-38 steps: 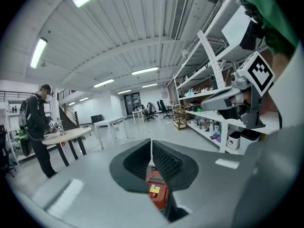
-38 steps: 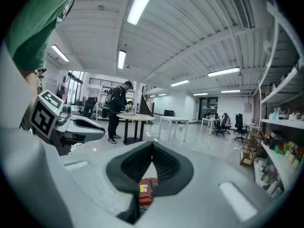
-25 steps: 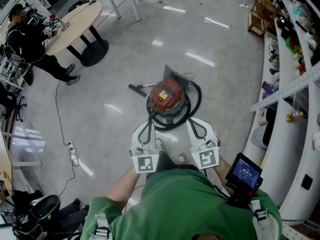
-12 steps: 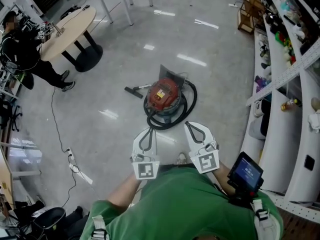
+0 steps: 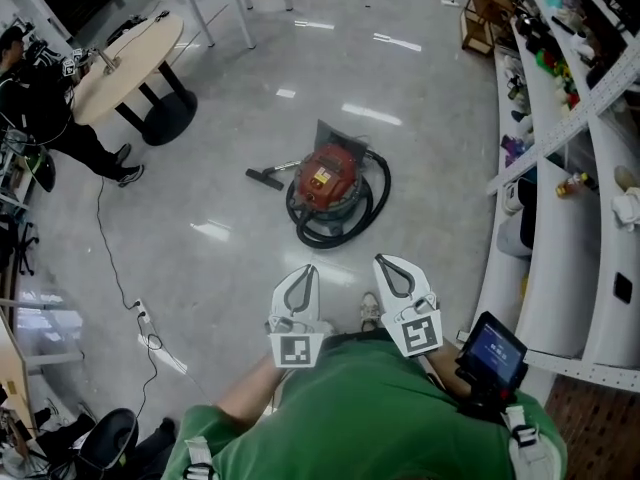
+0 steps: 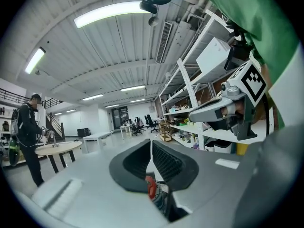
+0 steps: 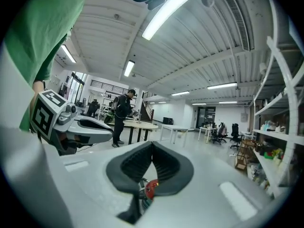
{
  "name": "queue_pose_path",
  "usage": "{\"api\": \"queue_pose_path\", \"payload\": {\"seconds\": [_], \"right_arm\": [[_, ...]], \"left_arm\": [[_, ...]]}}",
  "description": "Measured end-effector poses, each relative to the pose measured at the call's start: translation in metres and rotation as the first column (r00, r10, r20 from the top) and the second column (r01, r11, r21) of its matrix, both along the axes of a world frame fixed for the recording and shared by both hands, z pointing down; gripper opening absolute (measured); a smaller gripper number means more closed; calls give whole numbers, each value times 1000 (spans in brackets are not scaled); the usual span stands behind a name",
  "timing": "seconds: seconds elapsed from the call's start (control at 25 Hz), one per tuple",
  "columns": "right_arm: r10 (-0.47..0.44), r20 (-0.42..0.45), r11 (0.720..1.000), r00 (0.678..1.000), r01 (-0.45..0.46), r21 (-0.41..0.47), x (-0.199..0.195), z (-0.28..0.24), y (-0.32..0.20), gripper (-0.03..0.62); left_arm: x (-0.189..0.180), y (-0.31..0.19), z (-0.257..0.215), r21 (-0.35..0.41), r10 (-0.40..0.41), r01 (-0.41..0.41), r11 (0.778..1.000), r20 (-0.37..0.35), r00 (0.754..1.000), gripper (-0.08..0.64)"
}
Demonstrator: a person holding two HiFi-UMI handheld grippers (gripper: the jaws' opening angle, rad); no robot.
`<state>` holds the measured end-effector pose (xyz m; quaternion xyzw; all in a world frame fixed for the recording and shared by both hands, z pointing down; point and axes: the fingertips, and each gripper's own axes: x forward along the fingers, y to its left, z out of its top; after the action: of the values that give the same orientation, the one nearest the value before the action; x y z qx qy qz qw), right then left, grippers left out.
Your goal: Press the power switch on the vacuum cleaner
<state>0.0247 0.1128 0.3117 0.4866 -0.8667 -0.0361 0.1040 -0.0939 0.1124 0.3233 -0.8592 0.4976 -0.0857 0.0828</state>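
Left gripper (image 5: 305,270): jaws pressed together, empty
Right gripper (image 5: 386,262): tips meeting, nothing pinched
Vacuum cleaner (image 5: 325,183): red, on the floor (image 5: 215,193) ahead, well apart from both grippers, black hose (image 5: 342,230) coiled round it

I'm standing over a glossy grey floor (image 5: 200,218), a round wooden table (image 5: 125,58) sitting far left, white shelves (image 5: 560,268) running along my right, strip lights (image 6: 111,13) glowing on the ribbed ceiling (image 6: 118,51).

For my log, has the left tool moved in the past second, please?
Yes: the left tool has drawn back from the vacuum cleaner, toward the person; floor now shows between them.
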Motion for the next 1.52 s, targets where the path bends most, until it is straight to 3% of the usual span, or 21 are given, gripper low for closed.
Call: {"api": "queue_pose_path", "payload": {"seconds": [0.2,0.48,0.68,0.84,1.52], "right_arm": [[41,8,999,999,-41,-27,-4,3,24,3],[85,31,996,996,-84,-32,-13,3,50,3],[95,37,995,995,-94,-33,-11,5,52,3],[98,20,995,995,-97,-33,-11,6,53,3],[93,27,995,995,-92,-34,-10,7,54,3]], "left_arm": [[-4,22,9,-54,38,-38,998,9,999,6],[-6,40,7,-49,81,-82,995,-24,996,6],[-1,39,6,-26,96,-97,995,-38,995,7],[0,39,7,-57,87,-90,994,-55,995,7],[8,41,13,-84,111,-113,990,-30,993,7]]}}
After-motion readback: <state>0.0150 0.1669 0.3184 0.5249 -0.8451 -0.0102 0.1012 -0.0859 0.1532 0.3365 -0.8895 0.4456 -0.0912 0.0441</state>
